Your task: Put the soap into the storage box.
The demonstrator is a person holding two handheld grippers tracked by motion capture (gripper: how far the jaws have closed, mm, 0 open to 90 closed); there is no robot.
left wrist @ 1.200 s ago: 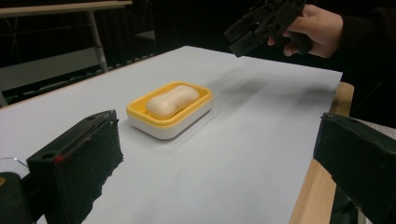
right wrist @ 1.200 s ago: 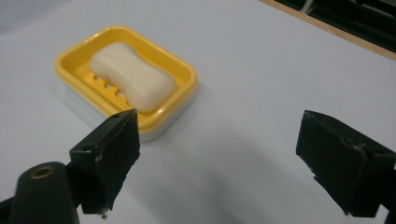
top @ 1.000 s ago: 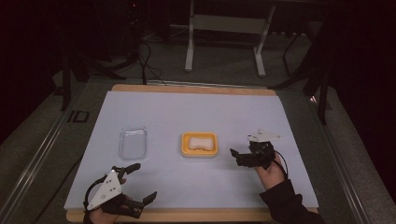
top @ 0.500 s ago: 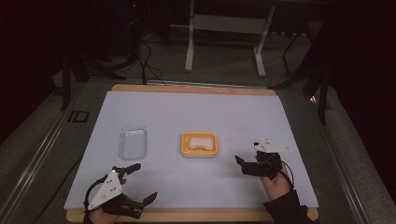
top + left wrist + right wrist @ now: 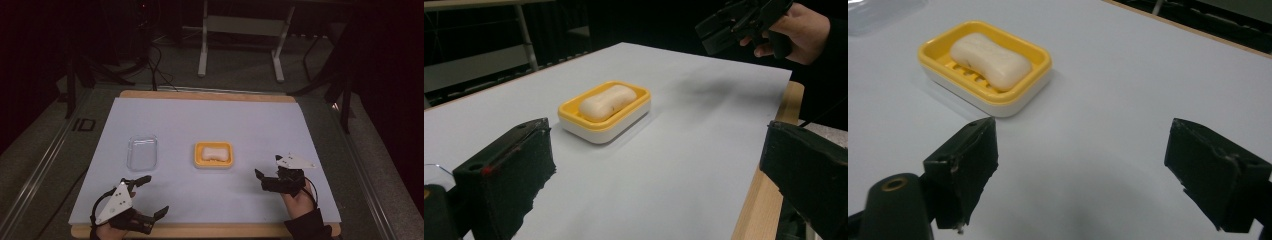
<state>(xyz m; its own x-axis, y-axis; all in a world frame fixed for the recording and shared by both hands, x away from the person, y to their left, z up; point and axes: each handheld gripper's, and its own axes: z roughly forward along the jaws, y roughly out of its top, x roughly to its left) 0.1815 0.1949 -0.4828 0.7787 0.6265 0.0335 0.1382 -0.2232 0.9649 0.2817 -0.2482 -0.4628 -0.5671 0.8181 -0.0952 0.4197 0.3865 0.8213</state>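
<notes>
Nothing looks begun: soap (image 5: pixel 214 152) sits in its dish (image 5: pixel 199 161), my grippers (image 5: pixel 142 197) (image 5: pixel 258 178) beside it wide open, empty.

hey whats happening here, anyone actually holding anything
No. A person holds a gripper in each hand, and both are open and empty. The left gripper sits at the table's near edge, the right gripper just right of the soap dish. The soap lies in the dish, and a clear lid lies to its left.
</notes>
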